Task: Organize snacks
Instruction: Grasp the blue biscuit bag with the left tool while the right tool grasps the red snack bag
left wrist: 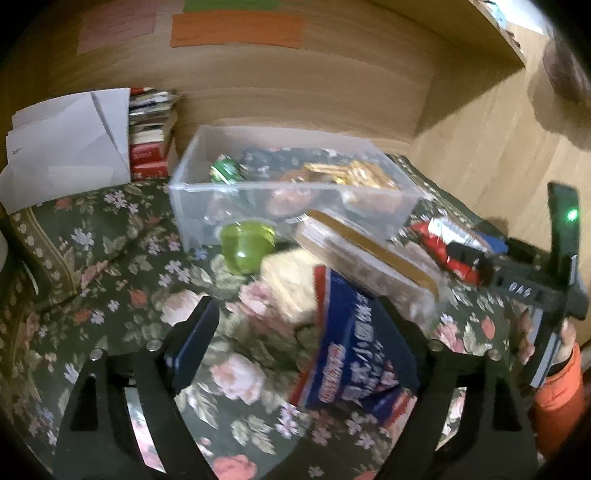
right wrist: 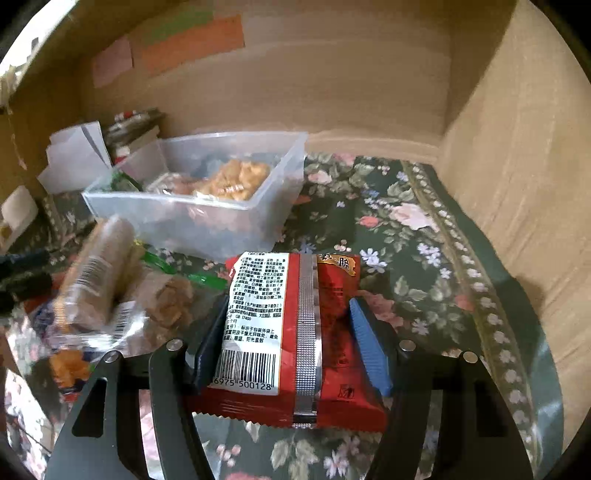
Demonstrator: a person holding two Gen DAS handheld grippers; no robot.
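Pinching the red packet (right wrist: 291, 343), the right claw (right wrist: 291, 347) is hanging short of the bin (right wrist: 207, 218) — slick foil risks slipping. Left claw (left wrist: 306, 343) is spread beside the blue packet (left wrist: 351, 343) — snagging possible.

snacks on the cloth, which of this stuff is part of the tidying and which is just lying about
Part of the job:
- clear bin
- red packet
- blue packet
- green jelly cup
- cracker pack

Lying about:
- books
- white papers
- sticky notes
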